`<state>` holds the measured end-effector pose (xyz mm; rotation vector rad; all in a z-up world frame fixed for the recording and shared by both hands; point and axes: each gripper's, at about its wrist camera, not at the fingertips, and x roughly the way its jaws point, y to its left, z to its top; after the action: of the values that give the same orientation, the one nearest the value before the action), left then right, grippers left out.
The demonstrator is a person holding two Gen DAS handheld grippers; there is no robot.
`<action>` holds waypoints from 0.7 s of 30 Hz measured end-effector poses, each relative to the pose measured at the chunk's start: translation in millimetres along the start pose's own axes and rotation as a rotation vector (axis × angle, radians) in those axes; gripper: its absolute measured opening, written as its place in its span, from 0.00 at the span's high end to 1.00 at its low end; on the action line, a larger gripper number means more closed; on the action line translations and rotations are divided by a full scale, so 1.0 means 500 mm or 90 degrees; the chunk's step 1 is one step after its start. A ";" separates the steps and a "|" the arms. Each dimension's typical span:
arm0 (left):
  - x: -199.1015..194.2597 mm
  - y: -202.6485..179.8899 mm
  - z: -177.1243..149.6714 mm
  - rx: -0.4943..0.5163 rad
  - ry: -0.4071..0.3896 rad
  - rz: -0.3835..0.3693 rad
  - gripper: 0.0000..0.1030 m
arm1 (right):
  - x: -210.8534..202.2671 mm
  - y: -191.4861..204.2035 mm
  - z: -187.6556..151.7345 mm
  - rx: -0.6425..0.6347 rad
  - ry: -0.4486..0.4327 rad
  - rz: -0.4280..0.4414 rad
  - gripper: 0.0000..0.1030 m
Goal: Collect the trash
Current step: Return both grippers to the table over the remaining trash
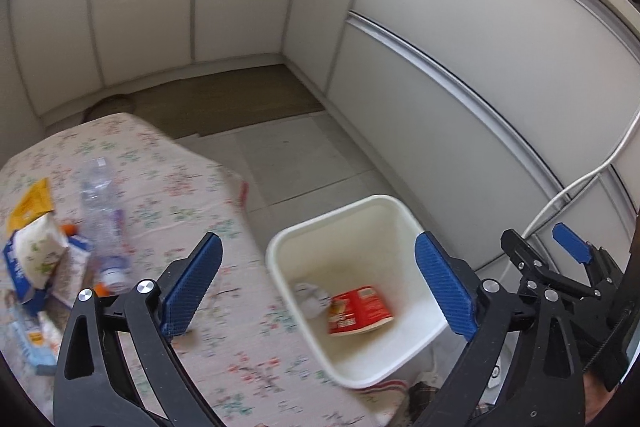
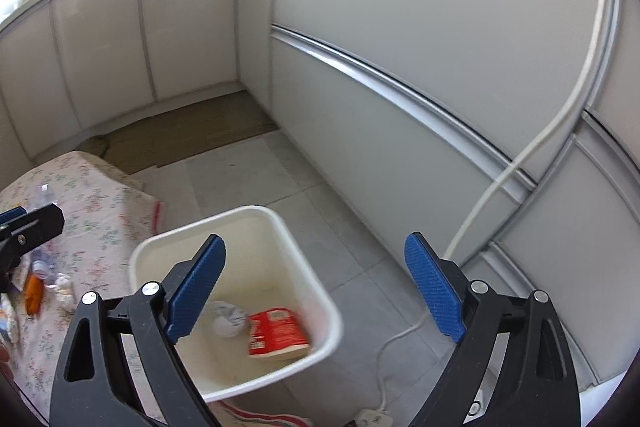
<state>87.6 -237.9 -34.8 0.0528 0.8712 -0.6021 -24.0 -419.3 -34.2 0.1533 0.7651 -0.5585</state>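
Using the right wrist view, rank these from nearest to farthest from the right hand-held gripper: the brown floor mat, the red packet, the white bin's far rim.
From the right hand-held gripper, which is open:
1. Red packet, lying in the bin's bottom, just below the fingers.
2. White bin's far rim, beyond the packet, towards the cabinets.
3. Brown floor mat, on the floor in the far cabinet corner.

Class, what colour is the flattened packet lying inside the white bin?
Red, with some lighter print. The packet shows best in the right wrist view.
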 end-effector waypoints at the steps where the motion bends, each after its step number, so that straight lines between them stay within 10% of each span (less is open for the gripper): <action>1: -0.009 0.016 -0.002 -0.007 0.000 0.011 0.09 | -0.002 0.013 0.002 -0.005 -0.001 0.006 0.14; 21: -0.196 0.475 -0.098 -0.258 0.006 0.196 0.07 | -0.058 0.399 -0.026 -0.198 -0.011 0.136 0.07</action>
<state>127.7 20.3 -41.6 -0.1742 0.9583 -0.1316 57.2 -234.3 -36.7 -0.0564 0.7985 -0.2331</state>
